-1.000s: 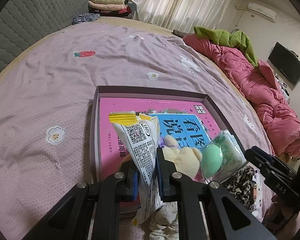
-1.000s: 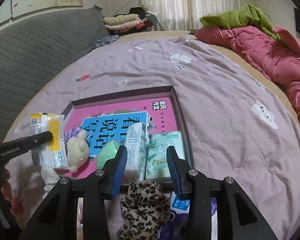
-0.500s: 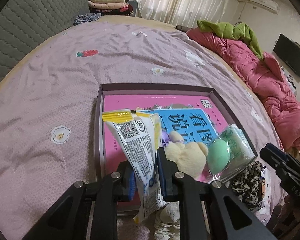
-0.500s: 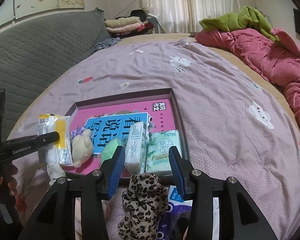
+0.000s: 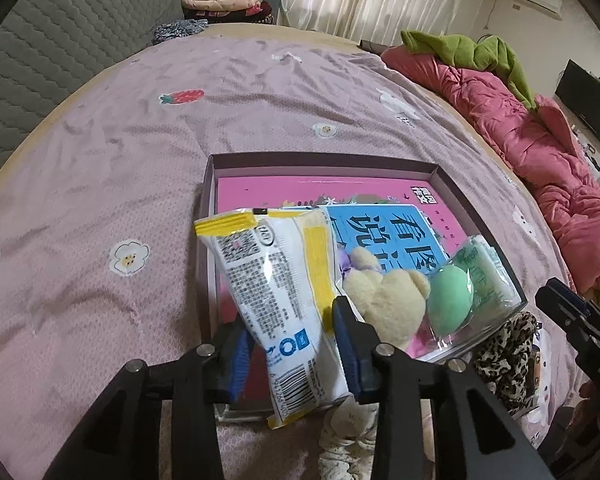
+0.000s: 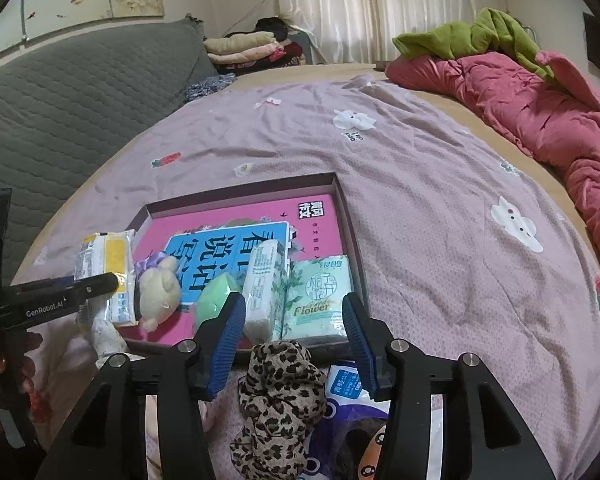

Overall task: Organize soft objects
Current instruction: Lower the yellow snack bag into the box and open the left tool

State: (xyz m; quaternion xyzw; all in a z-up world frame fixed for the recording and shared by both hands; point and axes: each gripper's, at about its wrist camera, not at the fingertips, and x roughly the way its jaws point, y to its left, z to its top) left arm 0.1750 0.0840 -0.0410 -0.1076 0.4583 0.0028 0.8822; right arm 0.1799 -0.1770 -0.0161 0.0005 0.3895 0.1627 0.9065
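On the bed [image 6: 440, 208] with its mauve printed sheet lies a shallow box [image 6: 342, 196] lined with a pink and blue sheet of Chinese print. The left hand-held gripper [image 5: 292, 336] has just been opening: its blue pads now stand apart on either side of a yellow-and-white tissue pack [image 5: 276, 288], which lies tilted over the box's near left edge; whether the pads touch it I cannot tell. Just beside the pack, along the box's near edge, sit a cream plush bear [image 5: 384, 300], a green egg-shaped sponge [image 5: 450, 304], a white tissue pack [image 6: 264, 284] and a green Flower tissue pack [image 6: 320, 292] in the near right corner. The right hand-held gripper [image 6: 296, 336] has also just been opening and hangs spread, nothing between its pads, above a leopard-print cloth [image 6: 280, 396] that lies on the bed outside the box's near edge.
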